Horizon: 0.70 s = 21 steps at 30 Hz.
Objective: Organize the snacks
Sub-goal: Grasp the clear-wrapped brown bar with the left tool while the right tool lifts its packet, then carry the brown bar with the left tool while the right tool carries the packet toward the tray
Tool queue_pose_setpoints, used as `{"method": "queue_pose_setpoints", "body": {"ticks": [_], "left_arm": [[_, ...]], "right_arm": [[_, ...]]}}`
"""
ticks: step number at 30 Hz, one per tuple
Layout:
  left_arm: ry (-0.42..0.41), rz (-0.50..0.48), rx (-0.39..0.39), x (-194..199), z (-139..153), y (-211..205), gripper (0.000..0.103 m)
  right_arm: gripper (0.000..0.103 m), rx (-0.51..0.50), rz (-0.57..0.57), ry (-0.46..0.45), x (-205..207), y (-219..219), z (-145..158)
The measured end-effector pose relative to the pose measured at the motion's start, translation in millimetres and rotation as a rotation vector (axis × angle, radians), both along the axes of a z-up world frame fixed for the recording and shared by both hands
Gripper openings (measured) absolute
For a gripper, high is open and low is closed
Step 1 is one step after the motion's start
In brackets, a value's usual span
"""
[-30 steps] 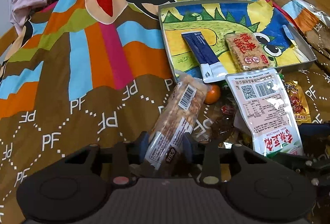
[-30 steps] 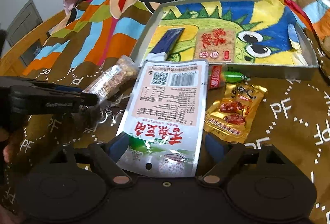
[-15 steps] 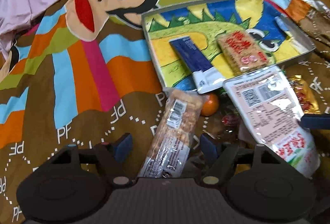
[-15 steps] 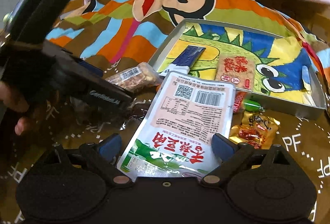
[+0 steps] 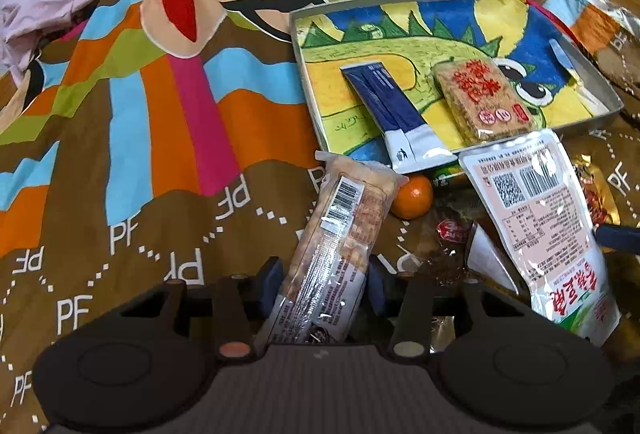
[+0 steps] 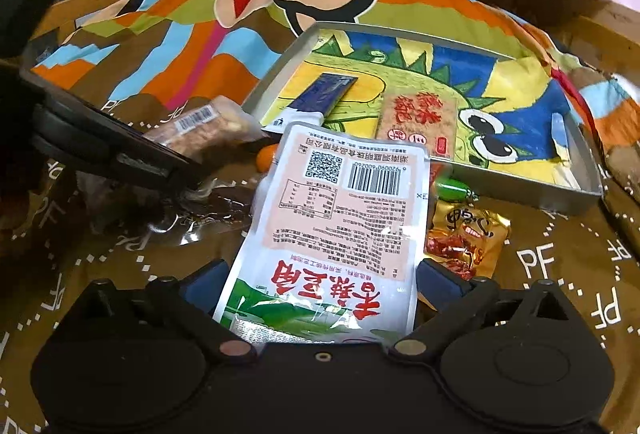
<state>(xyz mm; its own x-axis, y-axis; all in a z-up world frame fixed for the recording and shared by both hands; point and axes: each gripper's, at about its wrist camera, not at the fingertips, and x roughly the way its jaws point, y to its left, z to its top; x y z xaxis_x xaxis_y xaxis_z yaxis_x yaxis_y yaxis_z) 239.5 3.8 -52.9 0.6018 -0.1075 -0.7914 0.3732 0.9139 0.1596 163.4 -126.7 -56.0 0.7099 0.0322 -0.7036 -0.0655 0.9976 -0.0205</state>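
The nut bar (image 5: 340, 234), a long clear-wrapped slab of pale brown clusters with a barcode label near its far end, lies on the patterned cloth (image 5: 132, 162) just short of the tray (image 5: 298, 46), pointing toward the tray's near left corner. The left gripper (image 5: 322, 284) has just been closing on it, and its blue pads now press the bar's near end from both sides. The pouch (image 6: 340, 218), white and pink with a QR code, a barcode and red characters over a green picture, lies label-back up in front of the tray's near wall, its far edge just beside that wall. The right gripper (image 6: 320, 282) has just been opening; its jaws stand wide with the pouch's near end between them, and the pads look clear of its edges, so it is released. Between bar and pouch, close to the tray's near wall, sit a small orange (image 5: 414, 196), crumpled clear wrappers (image 6: 200, 210) and a small red-labelled sweet (image 5: 452, 232). A green candy (image 6: 452, 190) and a gold packet (image 6: 468, 238) lie in front of the tray, right of the pouch. The tray, shallow and grey with a dinosaur drawing on its floor, holds a navy sachet (image 5: 390, 106) with a white end toward its near left and a square rice cracker (image 5: 482, 98) with red characters beside it, toward the middle.
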Motion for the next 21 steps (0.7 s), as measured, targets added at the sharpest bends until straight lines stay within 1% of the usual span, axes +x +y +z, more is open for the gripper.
{"method": "queue_pose_setpoints", "body": {"ticks": [3, 5, 7, 8, 9, 11, 13, 15, 18, 19, 21], "left_arm": [[-0.007, 0.028, -0.015, -1.4, 5.8, 3.5, 0.048], [-0.019, 0.061, -0.037, -4.5, 10.4, 7.5, 0.048], [-0.029, 0.106, -0.050, -8.8, 14.0, 10.2, 0.048], [-0.033, 0.123, -0.050, -12.1, 15.7, 10.6, 0.048], [-0.039, 0.132, -0.051, -16.6, 17.4, 10.3, 0.048], [-0.049, 0.132, -0.049, -26.2, 20.7, 8.1, 0.048], [-0.053, 0.120, -0.044, -37.8, 23.1, 4.2, 0.048], [-0.036, 0.105, -0.057, -47.5, 23.9, 0.0, 0.048], [0.028, 0.116, -0.117, -56.6, 22.5, -2.3, 0.048], [0.047, 0.123, -0.134, -59.2, 21.7, -2.2, 0.048], [0.074, 0.148, -0.157, -64.3, 20.0, -1.6, 0.048]], "right_arm": [[0.101, 0.039, -0.013, 0.020, 2.0, -5.5, -2.0], [0.100, 0.075, -0.025, 0.031, 2.8, -10.7, -2.6], [0.099, 0.084, -0.026, 0.032, 1.3, -11.7, -1.3], [0.090, 0.085, -0.022, 0.034, 0.3, -11.4, -0.6], [0.086, 0.094, -0.009, 0.033, -1.7, -11.2, 0.3], [0.078, 0.089, 0.014, 0.029, -5.6, -8.3, 4.2], [0.075, 0.083, 0.029, 0.027, -9.2, -6.9, 6.5], [0.073, 0.089, 0.036, 0.032, -13.3, -8.5, 7.9], [0.072, 0.112, 0.032, 0.057, -20.9, -16.8, 10.8], [0.072, 0.117, 0.033, 0.067, -23.7, -19.2, 11.2], [0.077, 0.121, 0.033, 0.079, -29.6, -23.8, 11.8]]}}
